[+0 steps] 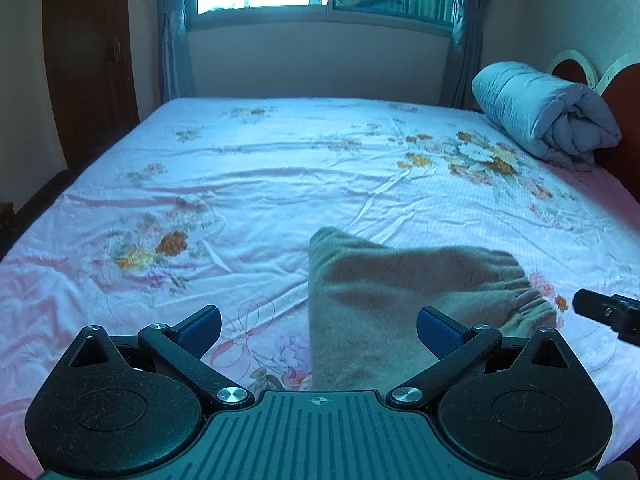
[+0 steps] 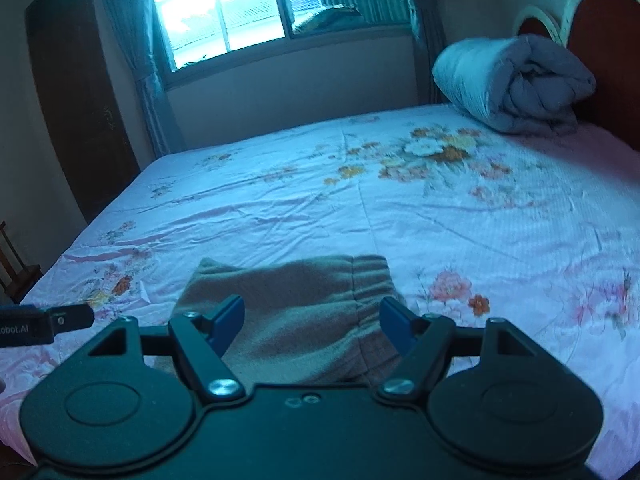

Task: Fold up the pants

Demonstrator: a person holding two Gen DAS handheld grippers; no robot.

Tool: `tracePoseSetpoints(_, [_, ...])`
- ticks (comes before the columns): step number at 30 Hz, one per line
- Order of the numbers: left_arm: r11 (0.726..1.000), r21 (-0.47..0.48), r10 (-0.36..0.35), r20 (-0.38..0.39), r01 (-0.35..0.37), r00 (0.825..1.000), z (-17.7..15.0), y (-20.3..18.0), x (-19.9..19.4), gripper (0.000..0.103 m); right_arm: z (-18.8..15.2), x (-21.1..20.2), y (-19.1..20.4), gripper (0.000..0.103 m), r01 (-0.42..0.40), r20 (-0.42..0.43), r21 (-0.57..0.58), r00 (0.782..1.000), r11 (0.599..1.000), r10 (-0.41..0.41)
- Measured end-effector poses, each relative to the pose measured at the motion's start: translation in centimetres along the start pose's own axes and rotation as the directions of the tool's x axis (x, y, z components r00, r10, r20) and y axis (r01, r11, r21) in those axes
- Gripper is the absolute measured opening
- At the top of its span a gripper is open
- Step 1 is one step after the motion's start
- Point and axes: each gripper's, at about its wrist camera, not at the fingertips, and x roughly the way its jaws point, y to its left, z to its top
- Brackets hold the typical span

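Pants [image 1: 400,300] lie bunched on the near part of the bed [image 1: 280,168], grey-brown, elastic waistband toward the right. I see the left gripper [image 1: 319,330] above them with jaws wide, nothing between the pads, its right pad over the fabric. Right gripper [image 2: 312,325] also wide and empty, hovering over the waistband end. Each gripper's tip shows at the edge of the other's view. Rolled quilt [image 1: 548,114] sits at the headboard [image 1: 624,120], well apart from the pants.
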Motion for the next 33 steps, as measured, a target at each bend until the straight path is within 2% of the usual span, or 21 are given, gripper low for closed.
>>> tracePoseSetpoints(6, [0.999, -0.014, -0.037, -0.083, 0.036, 0.996, -1.1, 0.6, 3.9, 0.103, -0.5, 2.2, -2.3, 0.068, 0.038, -0.056, 0.021, 0.998, 0.999, -0.037])
tracePoseSetpoints(9, [0.998, -0.033, -0.059, -0.134, 0.055, 0.989, -1.5, 0.7, 6.9, 0.103, -0.4, 4.5, -3.9, 0.068, 0.031, -0.113, 0.047, 0.993, 0.998, -0.026])
tracePoseSetpoints(14, [0.996, -0.045, -0.082, -0.197, 0.075, 0.977, -1.7, 0.3, 12.3, 0.103, -0.2, 9.4, -7.1, 0.068, 0.014, -0.223, 0.162, 0.975, 0.987, 0.022])
tracePoseSetpoints(17, [0.996, -0.030, -0.089, -0.238, 0.084, 0.967, -1.8, -0.4, 15.2, 0.103, 0.2, 12.5, -8.7, 0.068, 0.049, -0.283, 0.189, 0.959, 0.981, 0.007])
tracePoseSetpoints(18, [0.997, -0.025, -0.077, -0.253, 0.073, 0.965, -1.8, -0.6, 16.2, 0.103, 0.2, 13.5, -9.2, 0.068, 0.042, -0.300, 0.198, 0.954, 0.979, 0.019])
tracePoseSetpoints(20, [0.995, -0.042, -0.098, -0.263, 0.090, 0.960, -1.8, -0.7, 17.1, 0.103, 0.2, 15.2, -10.2, 0.068, 0.029, -0.333, 0.230, 0.942, 0.973, 0.051])
tracePoseSetpoints(24, [0.993, -0.055, -0.120, -0.273, 0.109, 0.954, -1.8, -1.1, 18.7, 0.103, 0.0, 16.3, -11.9, 0.068, -0.036, -0.316, 0.321, 0.938, 0.947, 0.143])
tracePoseSetpoints(27, [0.986, -0.084, -0.160, -0.289, 0.141, 0.944, -2.1, -1.0, 19.7, 0.103, -0.4, 16.9, -13.0, 0.068, -0.084, -0.319, 0.397, 0.921, 0.914, 0.224])
tracePoseSetpoints(33, [0.974, -0.114, -0.221, -0.303, 0.195, 0.927, -2.4, -1.0, 20.7, 0.103, -0.6, 17.4, -14.0, 0.069, -0.113, -0.326, 0.446, 0.904, 0.888, 0.278])
